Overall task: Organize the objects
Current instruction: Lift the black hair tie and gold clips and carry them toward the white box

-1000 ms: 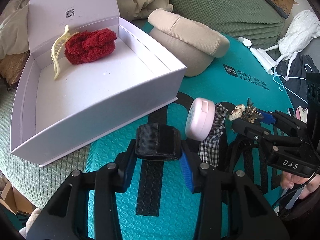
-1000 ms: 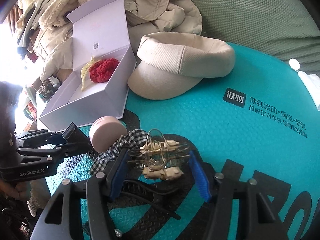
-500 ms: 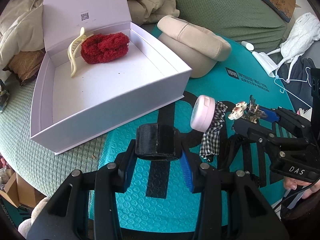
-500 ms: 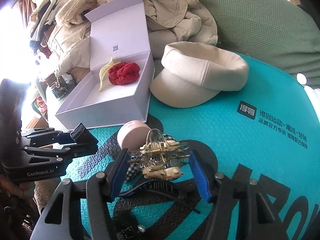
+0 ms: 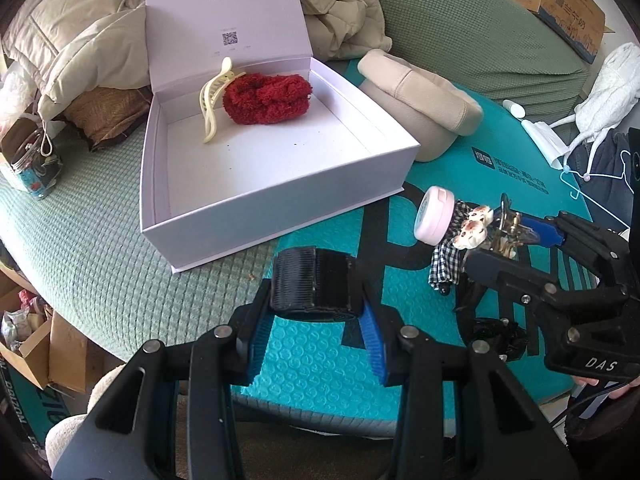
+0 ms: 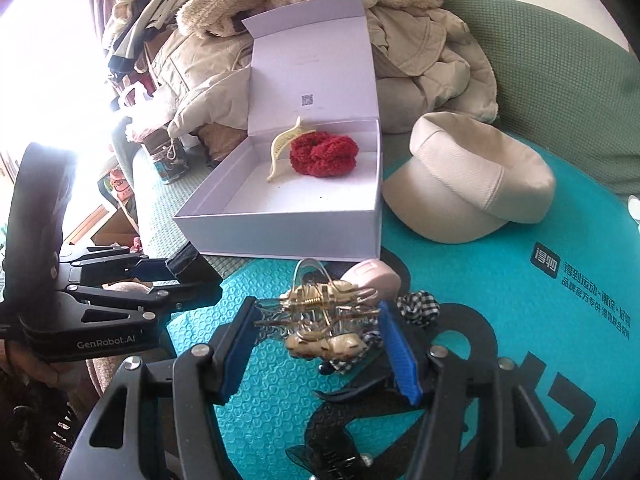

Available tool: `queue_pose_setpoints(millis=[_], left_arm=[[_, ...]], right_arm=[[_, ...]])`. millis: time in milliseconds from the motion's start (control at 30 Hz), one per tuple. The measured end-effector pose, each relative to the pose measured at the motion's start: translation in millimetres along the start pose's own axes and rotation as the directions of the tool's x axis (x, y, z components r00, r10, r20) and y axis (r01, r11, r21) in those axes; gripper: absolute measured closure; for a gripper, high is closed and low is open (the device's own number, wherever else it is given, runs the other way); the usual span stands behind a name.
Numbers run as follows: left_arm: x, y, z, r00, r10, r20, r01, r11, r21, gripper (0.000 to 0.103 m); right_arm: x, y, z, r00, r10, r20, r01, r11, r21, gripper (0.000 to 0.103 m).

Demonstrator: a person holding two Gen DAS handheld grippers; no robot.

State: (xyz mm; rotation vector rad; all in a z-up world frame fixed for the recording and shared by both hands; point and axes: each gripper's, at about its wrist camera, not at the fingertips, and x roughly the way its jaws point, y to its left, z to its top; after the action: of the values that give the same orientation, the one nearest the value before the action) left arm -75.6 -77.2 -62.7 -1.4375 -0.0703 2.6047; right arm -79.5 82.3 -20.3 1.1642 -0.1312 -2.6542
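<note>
Left wrist view: your left gripper [image 5: 316,312] pinches a black ribbed hair clip [image 5: 314,286] between its blue pads, held above the edge of a teal mat [image 5: 320,364]. Beyond it stands an open white box [image 5: 280,196]. Inside, near the back wall, a cream hair claw [image 5: 212,100] lies touching a fluffy red scrunchie [image 5: 267,98]. Beside the box rests a beige cap [image 5: 420,100]. Right wrist view: your right gripper [image 6: 318,326] clamps a gold claw clip [image 6: 324,316] between its blue pads, above the mat. Just past it sit a round pink case [image 6: 372,276] and a black-and-white checked scrunchie [image 6: 418,306], touching each other.
</note>
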Motion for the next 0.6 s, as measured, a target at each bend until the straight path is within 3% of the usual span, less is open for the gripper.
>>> queue_pose_setpoints(millis=[600], left_arm=[[-46,35,-26,0.995,0.092,0.027,-0.089,0.993,-0.083,0.064]], right_arm=[[4,62,3,0.994,0.108,-0.025,-0.110,0.986,-0.126,0.042]])
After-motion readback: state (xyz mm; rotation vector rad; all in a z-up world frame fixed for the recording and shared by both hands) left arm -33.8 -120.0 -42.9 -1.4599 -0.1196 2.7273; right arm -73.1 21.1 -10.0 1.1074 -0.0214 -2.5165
